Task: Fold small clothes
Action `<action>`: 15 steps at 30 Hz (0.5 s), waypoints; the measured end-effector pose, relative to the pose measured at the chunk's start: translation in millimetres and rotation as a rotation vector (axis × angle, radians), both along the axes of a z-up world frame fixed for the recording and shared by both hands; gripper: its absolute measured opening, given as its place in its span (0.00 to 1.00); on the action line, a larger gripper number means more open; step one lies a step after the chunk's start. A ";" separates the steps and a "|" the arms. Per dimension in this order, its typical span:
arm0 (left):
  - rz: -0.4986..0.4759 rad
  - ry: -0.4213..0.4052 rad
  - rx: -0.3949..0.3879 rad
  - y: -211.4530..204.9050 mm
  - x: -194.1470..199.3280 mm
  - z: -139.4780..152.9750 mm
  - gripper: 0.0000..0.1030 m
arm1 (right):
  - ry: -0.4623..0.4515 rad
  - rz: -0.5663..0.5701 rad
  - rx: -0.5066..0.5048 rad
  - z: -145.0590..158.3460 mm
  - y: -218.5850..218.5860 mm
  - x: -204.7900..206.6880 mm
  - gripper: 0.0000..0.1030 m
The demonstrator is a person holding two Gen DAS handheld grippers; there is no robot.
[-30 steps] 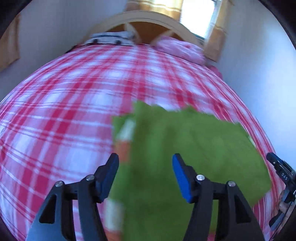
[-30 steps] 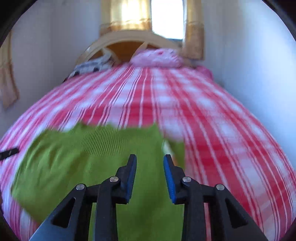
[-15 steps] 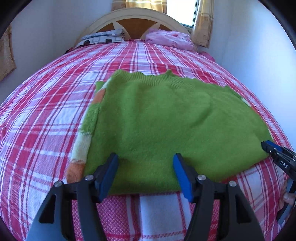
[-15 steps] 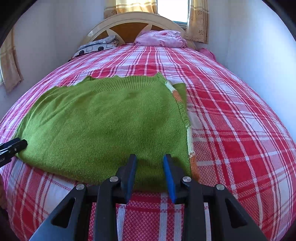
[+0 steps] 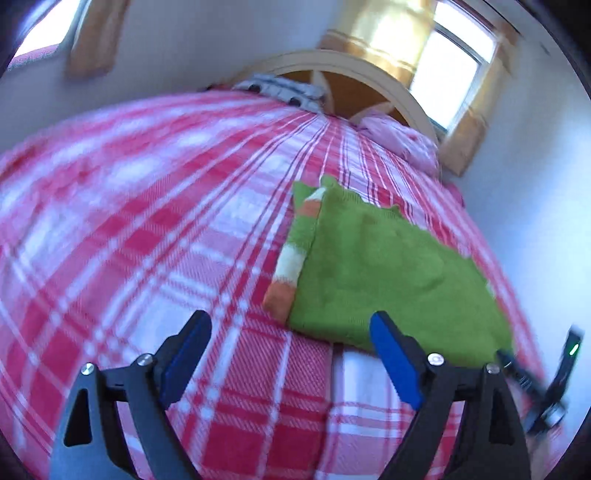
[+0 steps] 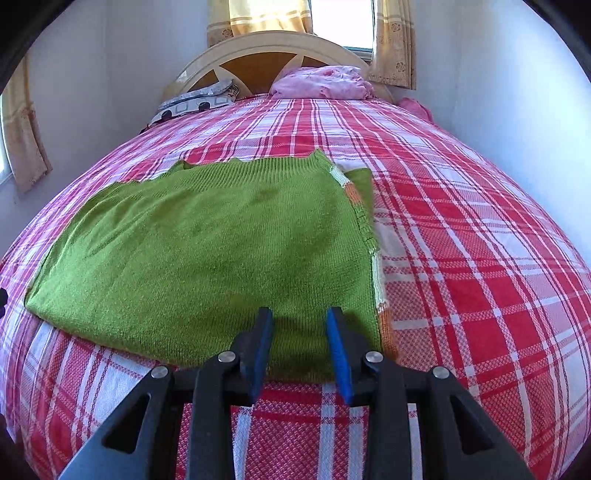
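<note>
a green sweater (image 6: pixel 207 251) lies flat on the plaid bed (image 6: pixel 480 258). the left gripper (image 5: pixel 291 354), jaws just widened, hangs empty beside it. the right gripper (image 6: pixel 299 343) is slightly parted over the hem, pinching nothing.

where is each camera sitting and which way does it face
Left wrist: on the left gripper, tilted down the red-and-white plaid bedspread toward the arched wooden headboard; its wide-open fingers and the right gripper show.
Right wrist: on the right gripper, facing the headboard; its narrowly parted fingers show.
Shared: the folded green knitted sweater, crumpled pink bedding, and curtained window.
</note>
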State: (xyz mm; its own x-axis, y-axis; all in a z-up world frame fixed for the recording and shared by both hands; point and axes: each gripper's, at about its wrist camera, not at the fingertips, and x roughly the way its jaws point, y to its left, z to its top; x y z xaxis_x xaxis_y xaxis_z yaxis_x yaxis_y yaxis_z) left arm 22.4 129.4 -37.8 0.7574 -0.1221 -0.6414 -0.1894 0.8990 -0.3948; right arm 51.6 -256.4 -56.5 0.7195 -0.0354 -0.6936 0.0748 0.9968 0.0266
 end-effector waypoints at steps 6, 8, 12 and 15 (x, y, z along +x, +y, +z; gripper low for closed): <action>0.022 0.035 -0.054 -23.0 22.5 -20.1 0.88 | -0.004 0.001 0.007 0.3 -0.6 -1.0 0.32; -0.019 0.028 -0.106 -27.7 35.3 -19.8 0.87 | -0.004 0.001 0.007 0.2 -1.3 -0.8 0.32; 0.017 0.009 -0.147 -31.9 61.7 -19.6 0.76 | -0.004 0.001 0.010 0.2 -0.9 -0.8 0.32; 0.044 -0.030 -0.153 -26.9 69.9 -17.2 0.71 | -0.004 0.001 0.008 0.1 -1.1 -0.8 0.32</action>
State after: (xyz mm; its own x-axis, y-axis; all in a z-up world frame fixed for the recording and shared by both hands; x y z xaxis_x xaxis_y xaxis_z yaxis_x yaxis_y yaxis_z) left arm 92.4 102.4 -55.0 0.7827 -0.1829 -0.5949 -0.2131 0.8194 -0.5322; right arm 50.8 -257.5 -56.5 0.7225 -0.0293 -0.6908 0.0735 0.9967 0.0346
